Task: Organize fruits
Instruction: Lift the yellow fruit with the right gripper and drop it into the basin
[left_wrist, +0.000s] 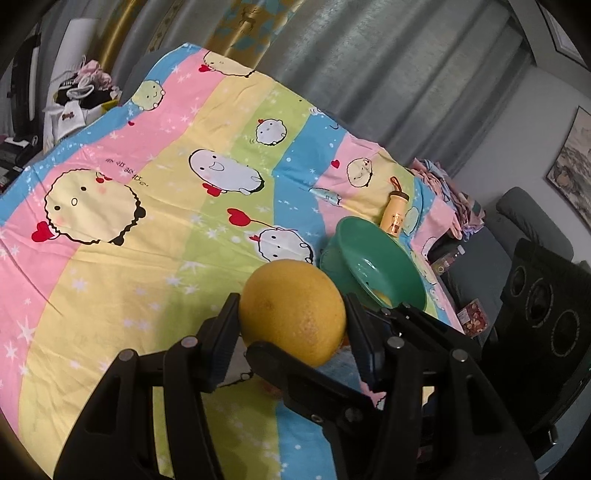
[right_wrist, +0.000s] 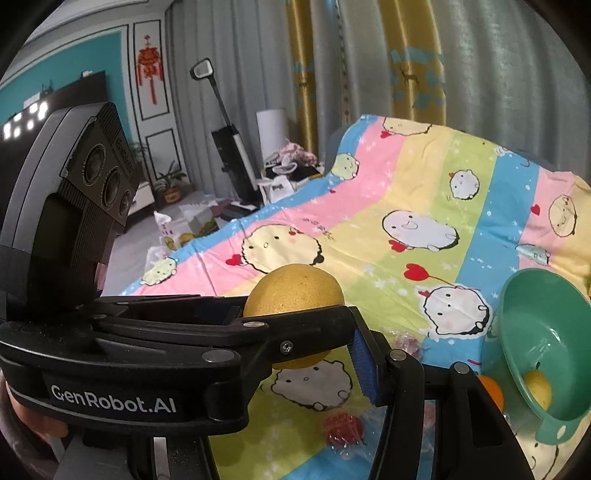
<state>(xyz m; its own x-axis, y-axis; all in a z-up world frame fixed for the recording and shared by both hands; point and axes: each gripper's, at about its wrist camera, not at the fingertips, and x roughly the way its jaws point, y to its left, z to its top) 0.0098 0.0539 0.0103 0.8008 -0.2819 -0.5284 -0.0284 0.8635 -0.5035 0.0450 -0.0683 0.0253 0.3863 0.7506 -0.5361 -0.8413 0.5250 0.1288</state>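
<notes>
Your left gripper (left_wrist: 291, 317) pinches a yellow grapefruit (left_wrist: 291, 314) between its spread fingers, lifted above the cartoon bedsheet (left_wrist: 147, 221), beside the green bowl (left_wrist: 373, 254) near its right edge. I cannot tell how your right gripper stands.

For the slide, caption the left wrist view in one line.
Left claw grips a large yellow citrus fruit above the cartoon bedsheet, beside the green bowl.
</notes>
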